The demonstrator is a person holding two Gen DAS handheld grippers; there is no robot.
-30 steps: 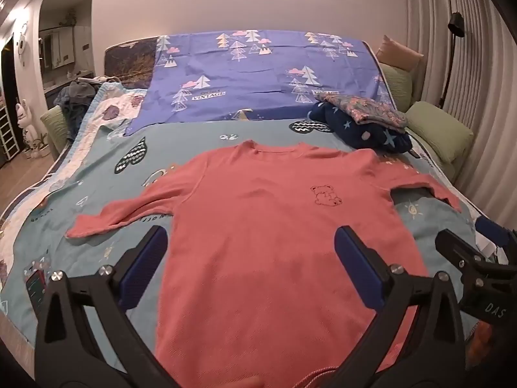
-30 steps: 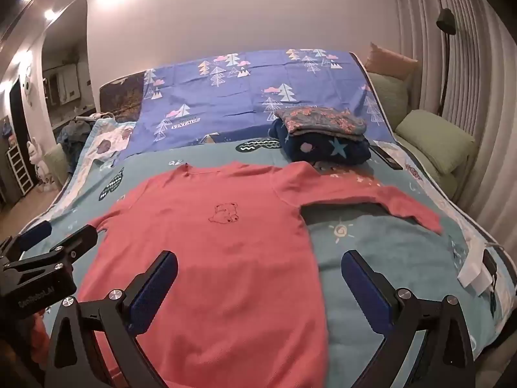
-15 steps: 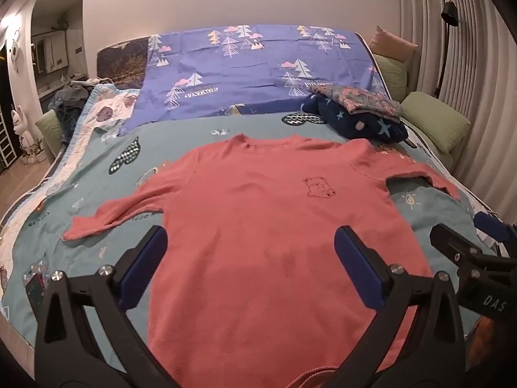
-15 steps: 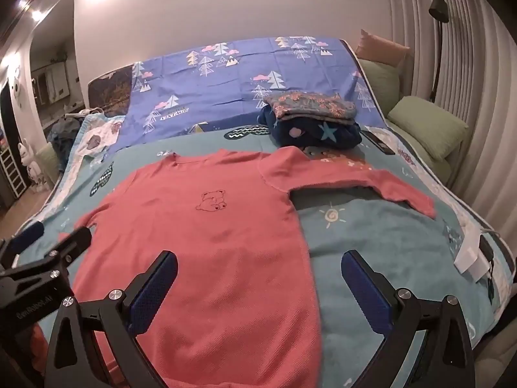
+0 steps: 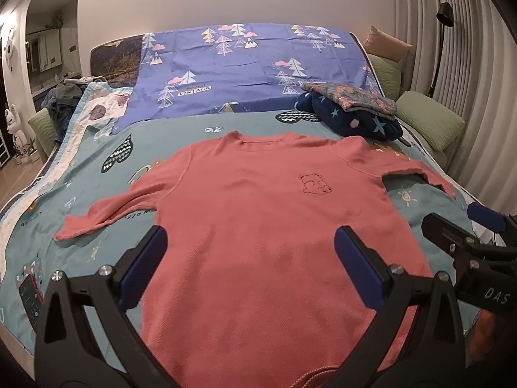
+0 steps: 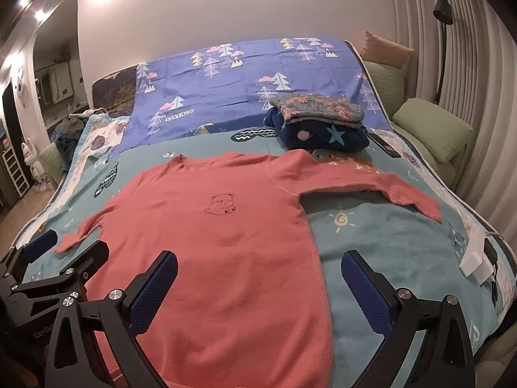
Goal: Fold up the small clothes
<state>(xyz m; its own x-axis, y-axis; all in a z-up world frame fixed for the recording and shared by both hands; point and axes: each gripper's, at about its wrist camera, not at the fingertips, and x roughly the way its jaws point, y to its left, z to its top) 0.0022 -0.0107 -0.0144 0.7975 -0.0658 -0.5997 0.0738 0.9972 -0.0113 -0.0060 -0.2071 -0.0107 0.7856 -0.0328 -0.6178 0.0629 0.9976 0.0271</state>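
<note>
A coral long-sleeved shirt with a small bear print lies flat, front up, on the teal bedspread, both sleeves spread out. It also shows in the right wrist view. My left gripper is open and empty above the shirt's lower body. My right gripper is open and empty above the shirt's lower right side. The right gripper shows at the right edge of the left wrist view. The left gripper shows at the left edge of the right wrist view.
A stack of folded clothes sits at the back right of the bed. A purple tree-print sheet covers the head end. Green pillows line the right side. A white adapter lies at the right edge. A phone lies front left.
Both grippers have shifted a little, so the shirt sits slightly differently in each view. The shirt itself has not moved. Both grippers stay open.
</note>
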